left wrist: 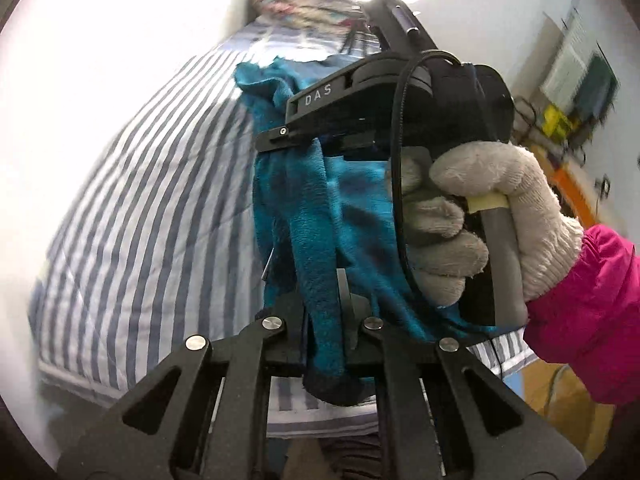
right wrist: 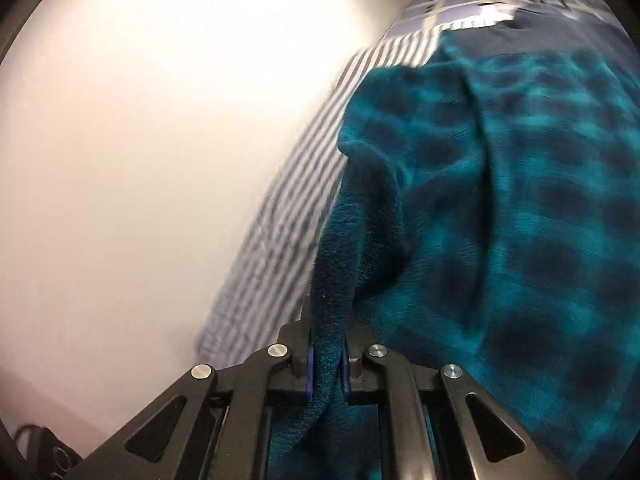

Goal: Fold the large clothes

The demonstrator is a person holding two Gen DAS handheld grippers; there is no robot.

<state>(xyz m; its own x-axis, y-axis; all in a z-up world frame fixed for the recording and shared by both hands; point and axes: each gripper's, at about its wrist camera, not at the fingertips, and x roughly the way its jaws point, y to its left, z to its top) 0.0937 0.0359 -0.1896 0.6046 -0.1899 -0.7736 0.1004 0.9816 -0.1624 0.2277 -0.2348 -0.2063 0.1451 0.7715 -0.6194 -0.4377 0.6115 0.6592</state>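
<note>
Both tongs, left tongs [left wrist: 320, 320] and right tongs [right wrist: 326, 354], are clamping the teal fleece garment [right wrist: 500, 200], lifting it above the striped bed [left wrist: 140, 200] to hang straight for folding.

Striped bed, teal fleece on top

The bed [left wrist: 140, 200] wears a blue-and-white striped cover and stands along a white wall. A teal fleece [right wrist: 520, 200] with dark blotches lies on it, and part of it is lifted. At the far end a floral bundle [left wrist: 296, 4] sits on the cover, next to a checked cloth [right wrist: 452, 4]; both are blurred.
</note>
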